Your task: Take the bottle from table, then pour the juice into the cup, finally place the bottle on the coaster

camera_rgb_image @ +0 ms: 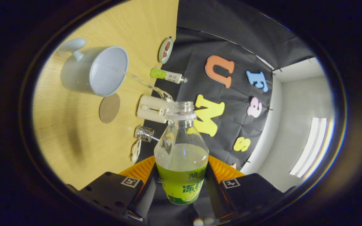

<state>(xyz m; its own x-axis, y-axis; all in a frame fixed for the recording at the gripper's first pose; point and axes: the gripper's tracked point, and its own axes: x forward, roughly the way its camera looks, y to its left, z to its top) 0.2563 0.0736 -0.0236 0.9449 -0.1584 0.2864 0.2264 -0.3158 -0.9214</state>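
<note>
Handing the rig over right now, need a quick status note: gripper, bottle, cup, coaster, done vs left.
Gripper: shut on the juice bottle, both fingers pressing its labelled body.
Bottle: uncapped, tilted toward the cup, a clear stream running from its mouth into the pale blue cup on the wooden table.
Coaster: round, brown, bare, on the table right beside the cup.
Done: bottle picked up, pour under way.
Left: finish pouring, right the bottle, set it on the coaster, release.

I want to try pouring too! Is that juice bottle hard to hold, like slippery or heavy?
Probably light: the bottle looks under half full. Its smooth clear plastic may be slippery, though the jaws press both sides of it. Uncapped and tilted, it streams juice toward the cup.
</note>
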